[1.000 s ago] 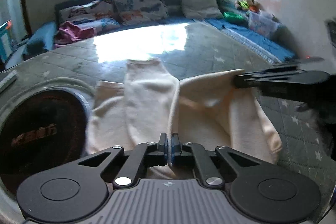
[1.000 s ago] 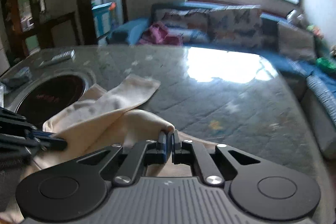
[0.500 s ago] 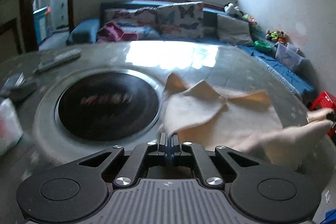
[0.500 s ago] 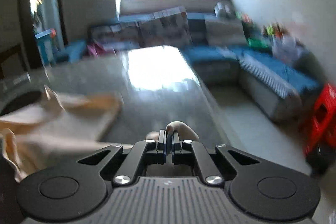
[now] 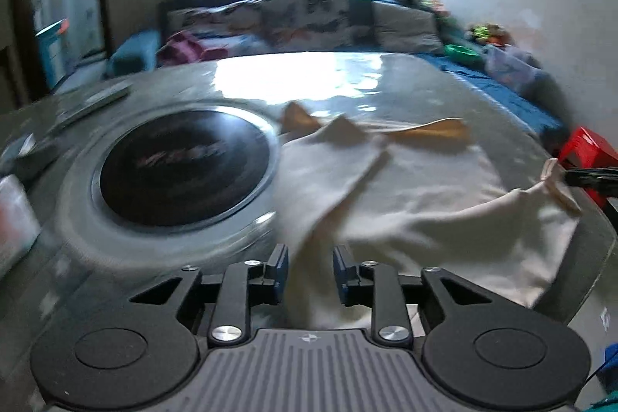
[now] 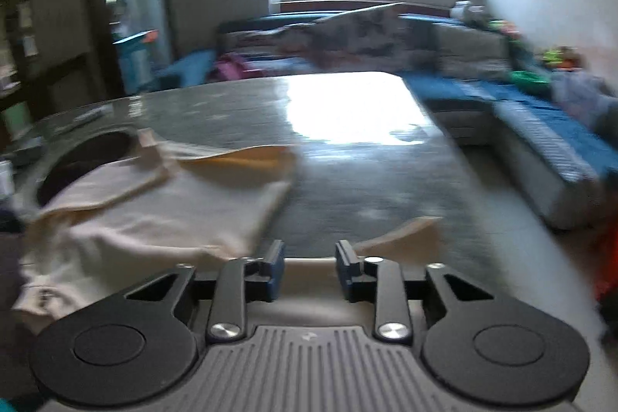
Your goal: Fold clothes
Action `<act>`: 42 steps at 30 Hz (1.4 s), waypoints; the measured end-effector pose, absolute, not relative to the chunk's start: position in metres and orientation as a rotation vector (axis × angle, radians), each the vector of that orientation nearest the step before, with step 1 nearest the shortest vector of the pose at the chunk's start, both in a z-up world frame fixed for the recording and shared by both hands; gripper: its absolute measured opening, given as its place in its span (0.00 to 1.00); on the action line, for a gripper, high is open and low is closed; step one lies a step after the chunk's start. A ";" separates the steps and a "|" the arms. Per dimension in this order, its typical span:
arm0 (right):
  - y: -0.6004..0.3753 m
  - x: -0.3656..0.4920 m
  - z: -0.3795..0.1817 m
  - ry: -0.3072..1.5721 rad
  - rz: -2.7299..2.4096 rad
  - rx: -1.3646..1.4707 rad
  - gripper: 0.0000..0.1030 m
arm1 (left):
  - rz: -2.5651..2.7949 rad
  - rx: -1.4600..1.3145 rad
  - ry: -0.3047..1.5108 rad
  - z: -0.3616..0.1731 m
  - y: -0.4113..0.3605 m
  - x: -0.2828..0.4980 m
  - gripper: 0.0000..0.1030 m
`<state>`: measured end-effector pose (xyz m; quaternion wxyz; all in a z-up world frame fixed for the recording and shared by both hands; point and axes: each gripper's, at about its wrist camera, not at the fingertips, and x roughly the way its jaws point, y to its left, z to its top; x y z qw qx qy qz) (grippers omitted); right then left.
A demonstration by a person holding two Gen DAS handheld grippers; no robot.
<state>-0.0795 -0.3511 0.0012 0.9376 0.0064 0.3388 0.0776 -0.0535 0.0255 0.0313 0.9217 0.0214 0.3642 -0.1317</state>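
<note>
Both grippers stand with their jaws wide and nothing pinched between them, which reads as the release at the end of one fold. The left gripper (image 5: 307, 271) hovers just over the near edge of the cream garment (image 5: 421, 195), with cloth lying in the gap between its blue-padded fingers but not clamped. The right gripper (image 6: 309, 267) sits at the garment's near right corner, where a loose flap of cloth shows just beyond its right finger. The garment lies spread on the table (image 5: 347, 76), right of the round dark hob (image 5: 181, 165) set into the tabletop; its left edge touches the hob's metal ring. It looks like a soft, thick knit, limp and a little fuzzy, with a pointed flap folded over on the left and a tan underside showing along the far edge. The tabletop is glossy, grey-green and stone-like, throwing back window glare. The cloth is not yet a tidy rectangle, so I judge the folding is partway done. The next move probably calls for fresh grips on two edges or corners, closing low on the cloth without catching the layer beneath, then carrying them across evenly.
</note>
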 end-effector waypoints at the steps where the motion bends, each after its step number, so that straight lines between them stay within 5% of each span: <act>1: -0.342 -0.076 -0.001 0.699 0.193 0.011 0.32 | -0.279 0.060 0.744 0.030 0.018 -0.048 0.32; 10: -0.287 -0.056 -0.018 0.730 0.345 -0.008 0.36 | -0.334 0.189 0.708 0.011 -0.044 0.015 0.46; 17: -0.278 -0.055 -0.025 0.746 0.369 -0.046 0.44 | -0.322 0.232 0.736 -0.016 -0.066 0.049 0.46; 19: -0.279 -0.055 -0.026 0.752 0.368 -0.045 0.45 | -0.328 0.234 0.725 -0.018 -0.065 0.051 0.39; 21: -0.279 -0.053 -0.027 0.758 0.367 -0.051 0.46 | -0.331 0.236 0.710 -0.019 -0.063 0.053 0.15; 24: -0.279 -0.051 -0.028 0.763 0.361 -0.057 0.46 | -0.313 0.194 0.699 -0.013 -0.049 0.056 0.04; 34: -0.283 -0.047 -0.026 0.769 0.348 -0.072 0.46 | 0.007 -0.009 0.601 0.028 0.071 0.030 0.03; 42: -0.287 -0.041 -0.025 0.784 0.350 -0.073 0.46 | 0.247 -0.010 0.741 0.004 0.132 0.010 0.05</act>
